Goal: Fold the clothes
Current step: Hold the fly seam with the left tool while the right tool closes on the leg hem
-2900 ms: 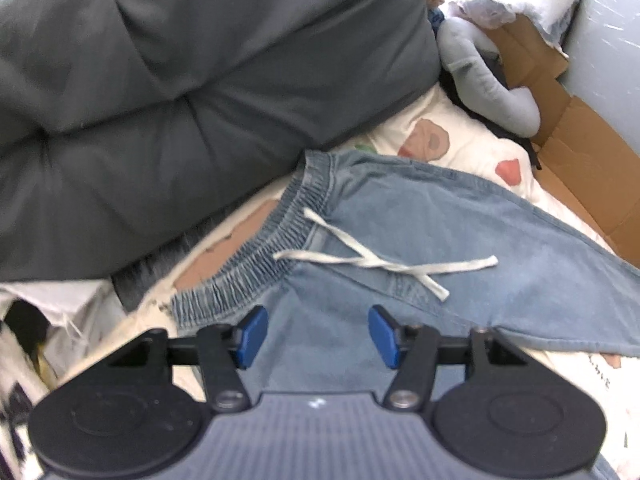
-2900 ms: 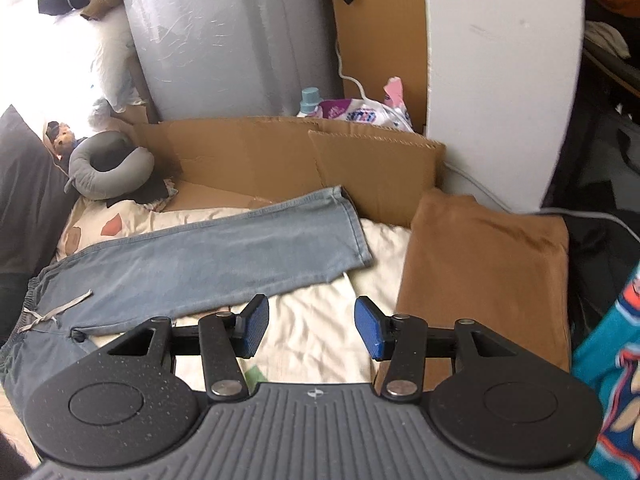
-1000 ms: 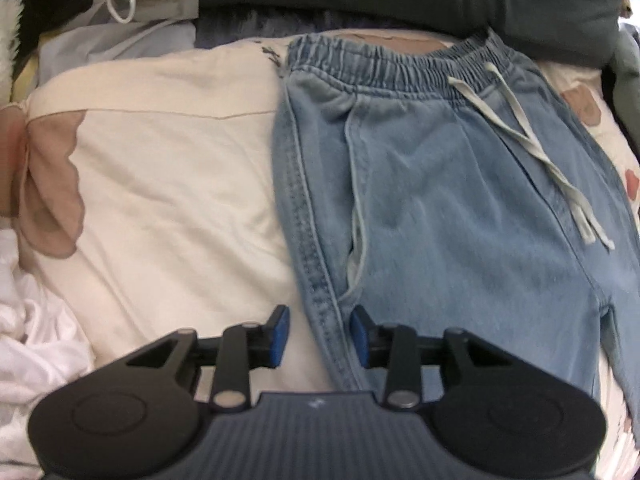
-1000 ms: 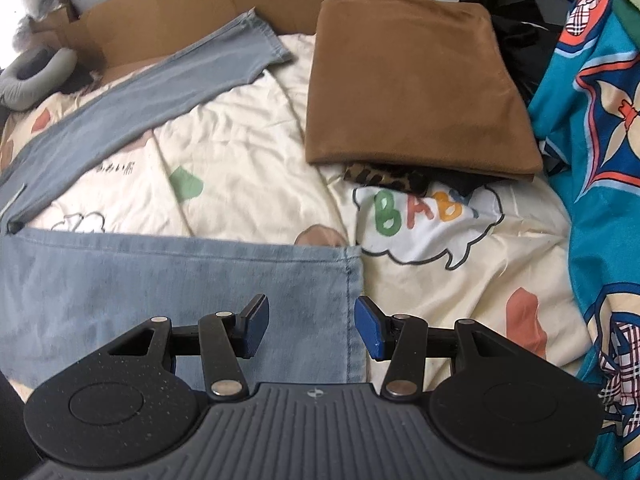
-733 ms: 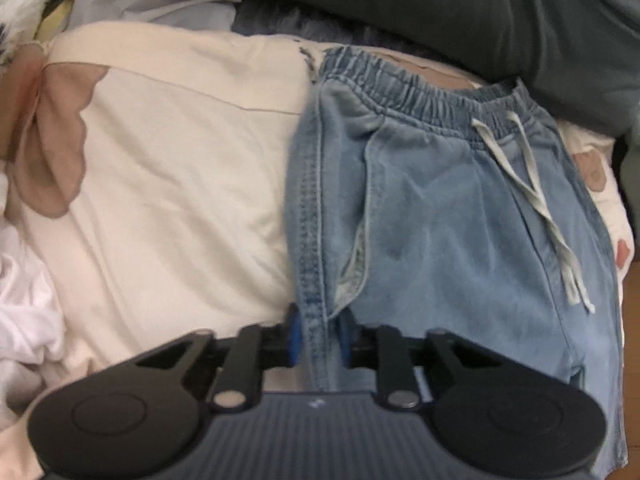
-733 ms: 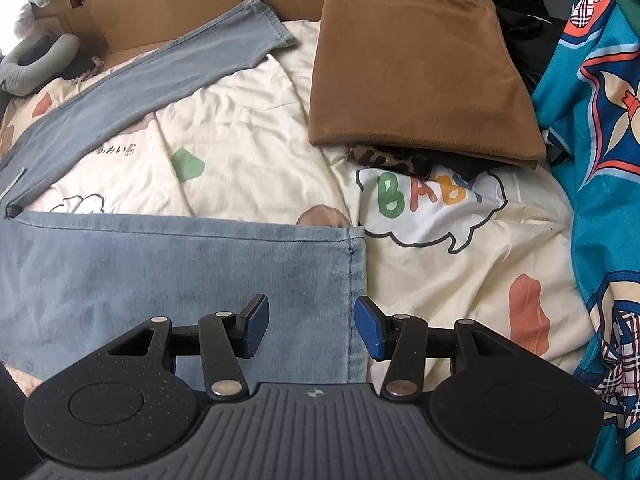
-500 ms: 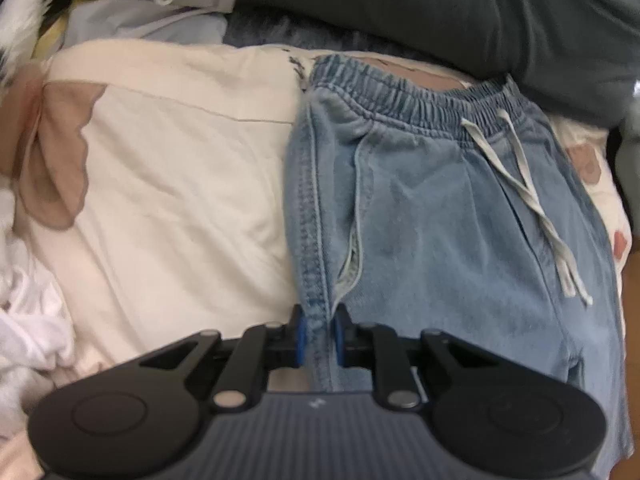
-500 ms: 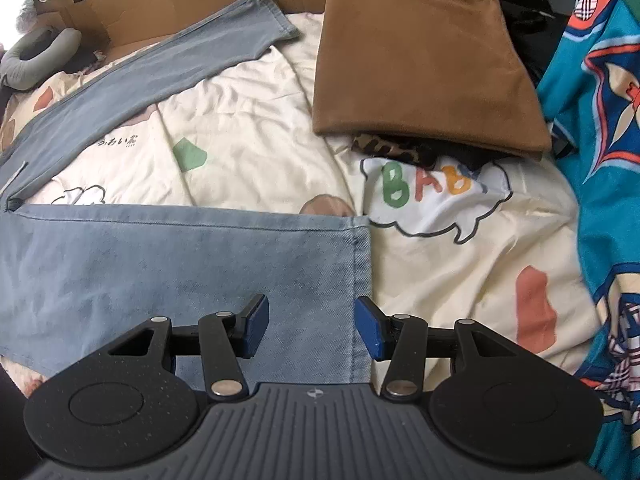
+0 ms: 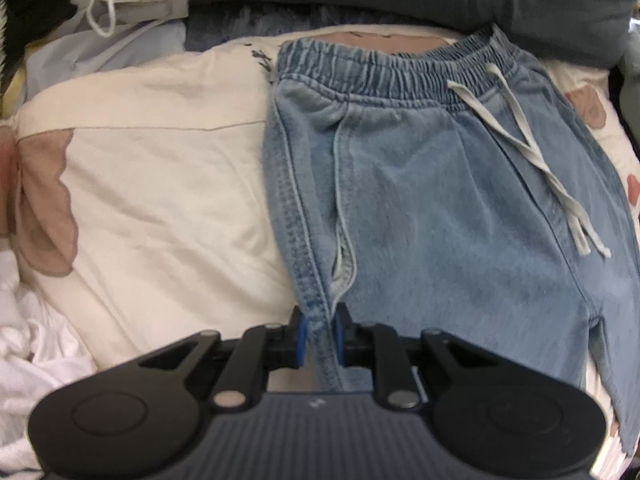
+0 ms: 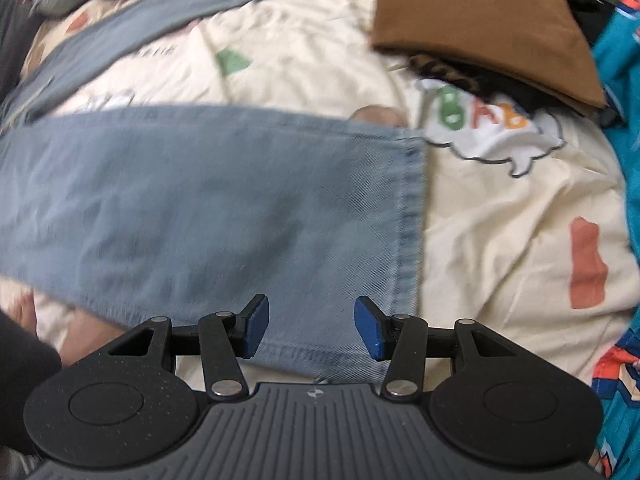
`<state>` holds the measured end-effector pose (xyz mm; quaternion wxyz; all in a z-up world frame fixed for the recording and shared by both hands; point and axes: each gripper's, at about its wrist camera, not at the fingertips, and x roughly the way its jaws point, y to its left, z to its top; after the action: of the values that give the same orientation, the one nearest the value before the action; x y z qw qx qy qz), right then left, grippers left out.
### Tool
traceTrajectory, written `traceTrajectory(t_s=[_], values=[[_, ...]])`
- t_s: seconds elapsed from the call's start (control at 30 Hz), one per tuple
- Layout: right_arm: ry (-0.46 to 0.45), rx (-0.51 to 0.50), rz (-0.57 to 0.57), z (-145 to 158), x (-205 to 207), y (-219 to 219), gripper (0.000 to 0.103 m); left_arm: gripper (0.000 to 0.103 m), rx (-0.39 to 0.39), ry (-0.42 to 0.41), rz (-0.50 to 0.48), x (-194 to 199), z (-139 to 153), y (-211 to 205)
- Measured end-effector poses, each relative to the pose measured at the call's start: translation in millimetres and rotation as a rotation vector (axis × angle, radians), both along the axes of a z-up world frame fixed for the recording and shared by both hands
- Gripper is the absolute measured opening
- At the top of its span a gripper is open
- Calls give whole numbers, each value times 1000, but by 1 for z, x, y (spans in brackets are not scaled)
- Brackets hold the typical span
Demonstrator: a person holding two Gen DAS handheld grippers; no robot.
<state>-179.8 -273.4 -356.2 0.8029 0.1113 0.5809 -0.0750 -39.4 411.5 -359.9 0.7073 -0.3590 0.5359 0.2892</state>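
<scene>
Where blurred, jeans [image 10: 224,200] hem indistinct.

matt denim jeans [image 9: 440,200], soft cotton sheet [image 9: 160,184]

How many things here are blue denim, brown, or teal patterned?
Blue denim: 1, the jeans
Brown: 1, the folded brown cloth
Teal patterned: 1, the teal fabric
Total: 3
</scene>
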Motion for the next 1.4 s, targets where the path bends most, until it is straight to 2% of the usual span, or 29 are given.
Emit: traceTrajectory(t_s=[0.23, 0.4, 0.77, 0.9, 1.0, 1.13, 1.23, 1.4], values=[[71, -29, 146, -23, 1, 39, 56, 16, 9, 52, -30, 10, -4, -2], [87, -74, 172, -31, -3, 44, 71, 17, 21, 48, -24, 6, -1, -4], [118, -104, 235, -53, -7, 48, 82, 17, 30, 78, -12, 10, -1, -7], [109, -175, 248, -60, -4, 55, 84, 17, 38, 89, -19, 11, -1, -9], [93, -194, 249, -59, -3, 59, 84, 17, 41, 92, -25, 11, -1, -10], [31, -206, 229, -42, -5, 57, 83, 17, 41, 93, -26, 11, 0, -10], [-5, -190, 222, -33, -6, 53, 76, 17, 44, 93, -19, 10, 0, -11], [30, -177, 296, -45, 3, 62, 62, 18, 41, 92, -2, 9, 0, -11]])
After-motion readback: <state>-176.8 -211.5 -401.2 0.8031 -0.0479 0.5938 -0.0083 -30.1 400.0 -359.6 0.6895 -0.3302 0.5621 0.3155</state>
